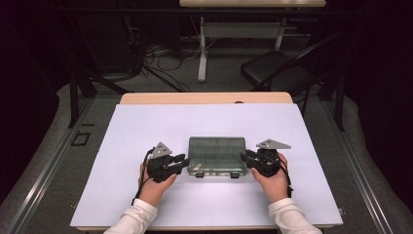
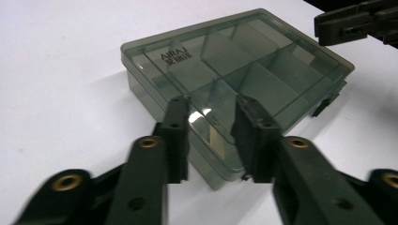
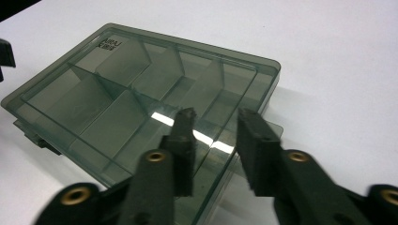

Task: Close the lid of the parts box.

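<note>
Fingers (image 2: 176, 136) of the left gripper (image 1: 181, 164) stand narrowly apart, holding nothing, just at the near left corner of a smoky translucent compartment box (image 1: 216, 154). Fingers (image 3: 256, 145) of the right gripper (image 1: 246, 160) are likewise narrowly parted and empty, poised at the box's near right corner. The box lies flat with its lid closed in the middle of a white desk (image 1: 146, 126), between the two grippers. Dividers show through the lid, and small pale items sit in the compartments along its near edge. A person's left hand (image 1: 155, 187) and right hand (image 1: 272, 183), in white sleeves, hold the grippers.
</note>
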`<state>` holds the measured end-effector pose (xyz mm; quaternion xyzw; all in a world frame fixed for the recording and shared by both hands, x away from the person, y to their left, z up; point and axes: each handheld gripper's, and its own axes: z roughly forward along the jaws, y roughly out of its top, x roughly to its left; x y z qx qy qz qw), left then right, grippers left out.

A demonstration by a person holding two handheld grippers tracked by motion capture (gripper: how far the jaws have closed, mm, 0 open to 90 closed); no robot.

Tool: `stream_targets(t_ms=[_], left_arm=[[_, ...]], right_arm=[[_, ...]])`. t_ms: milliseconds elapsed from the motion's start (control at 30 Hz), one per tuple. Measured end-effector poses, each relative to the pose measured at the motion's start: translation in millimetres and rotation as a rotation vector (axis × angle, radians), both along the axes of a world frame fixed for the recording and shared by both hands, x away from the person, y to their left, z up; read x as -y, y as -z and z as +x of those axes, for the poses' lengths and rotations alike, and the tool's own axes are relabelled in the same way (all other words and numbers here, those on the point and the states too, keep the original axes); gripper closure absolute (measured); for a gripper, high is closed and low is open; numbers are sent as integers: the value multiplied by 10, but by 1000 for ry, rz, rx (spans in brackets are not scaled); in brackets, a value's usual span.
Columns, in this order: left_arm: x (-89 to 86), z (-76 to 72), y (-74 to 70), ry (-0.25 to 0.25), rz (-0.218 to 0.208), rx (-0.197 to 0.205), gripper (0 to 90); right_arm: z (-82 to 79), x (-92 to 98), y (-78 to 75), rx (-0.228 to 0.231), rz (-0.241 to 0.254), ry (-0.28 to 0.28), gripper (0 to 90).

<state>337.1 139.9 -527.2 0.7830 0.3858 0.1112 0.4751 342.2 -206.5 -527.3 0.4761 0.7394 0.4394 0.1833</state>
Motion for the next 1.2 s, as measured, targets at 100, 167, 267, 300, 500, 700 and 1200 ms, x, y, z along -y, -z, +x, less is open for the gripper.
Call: stream_targets(t_ms=[100,167,267,300,500,700,1200], left_arm=[[-8,14,10,2,-3,29,509],[-7,16,14,1,11,38,461],[-1,17,21,21,26,41,438],[5,14,25,28,29,39,436],[6,28,35,30,35,26,404],[2,47,55,28,42,2,300],[-211,-25,-53,2,100,63,134]], right_arm=[[3,-12,8,6,-7,-3,514],[8,-22,19,28,-37,1,471],[23,-26,37,41,-44,-9,420],[33,-24,43,37,-20,-19,415],[10,-32,-1,50,12,-26,408],[-7,-33,-35,93,54,-57,385],[-107,85,-118,97,37,15,109]])
